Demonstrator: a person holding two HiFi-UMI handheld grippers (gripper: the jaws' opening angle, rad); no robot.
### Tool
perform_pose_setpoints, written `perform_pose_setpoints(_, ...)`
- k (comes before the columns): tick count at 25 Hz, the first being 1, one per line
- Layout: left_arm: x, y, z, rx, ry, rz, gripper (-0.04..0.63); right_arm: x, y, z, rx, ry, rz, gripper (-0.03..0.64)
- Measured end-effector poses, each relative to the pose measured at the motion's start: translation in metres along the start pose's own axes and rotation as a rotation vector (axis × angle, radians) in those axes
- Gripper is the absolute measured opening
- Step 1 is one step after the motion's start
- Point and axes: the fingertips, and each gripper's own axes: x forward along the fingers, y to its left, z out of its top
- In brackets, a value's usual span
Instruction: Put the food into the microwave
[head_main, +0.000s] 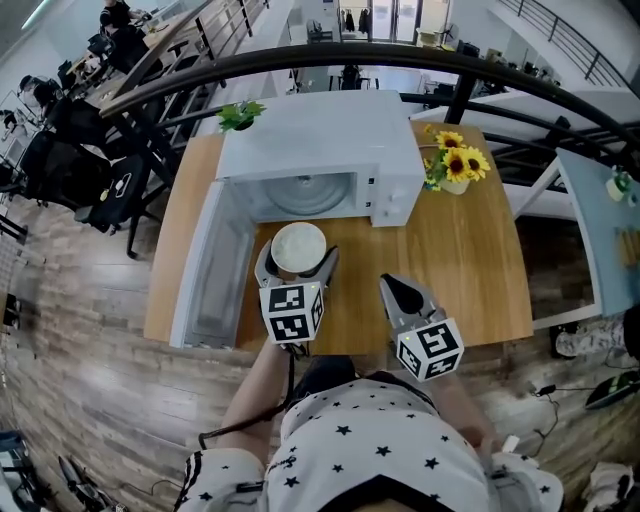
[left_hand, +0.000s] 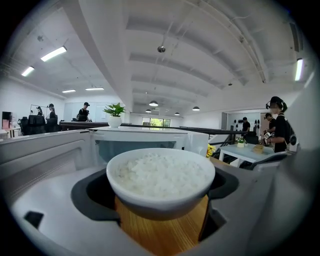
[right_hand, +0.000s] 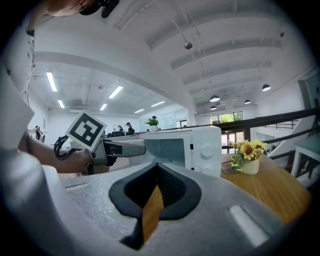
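In the head view, a wooden table (head_main: 470, 280) is seen from above, with a white microwave (head_main: 330, 140) set toward its far edge. The microwave door (head_main: 212, 270) is swung fully open to the left, and the glass turntable (head_main: 305, 192) is exposed inside. A white bowl of rice (head_main: 298, 243) is found just in front of the open cavity, outside it, enclosed by the left gripper (head_main: 297, 262). The right gripper (head_main: 400, 290) is held near the bowl, to its right and apart from it, over bare table. A vase of sunflowers (head_main: 455, 165) is placed at the microwave's right side, and a small green plant (head_main: 240, 115) is seen at its back left corner.

In the left gripper view, the bowl is clasped at both sides by the fingers (left_hand: 60, 210), with the rice heaped to its rim. Wooden table is visible beneath it; whether the bowl is lifted or resting cannot be told. The open microwave is seen directly behind.

In the right gripper view, the fingers (right_hand: 210, 215) are pressed together, with only a thin sliver of table shown between them, and nothing is held. The microwave front and the sunflowers are seen beyond.
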Motion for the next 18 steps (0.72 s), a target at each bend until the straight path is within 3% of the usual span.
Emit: perform_pose_setpoints(18,0.123,0.047,-0.010,0.026,0.092,-0.015,0.502,0.081,-0.043,-0.001,0.017,0.073,-0.016,0.006)
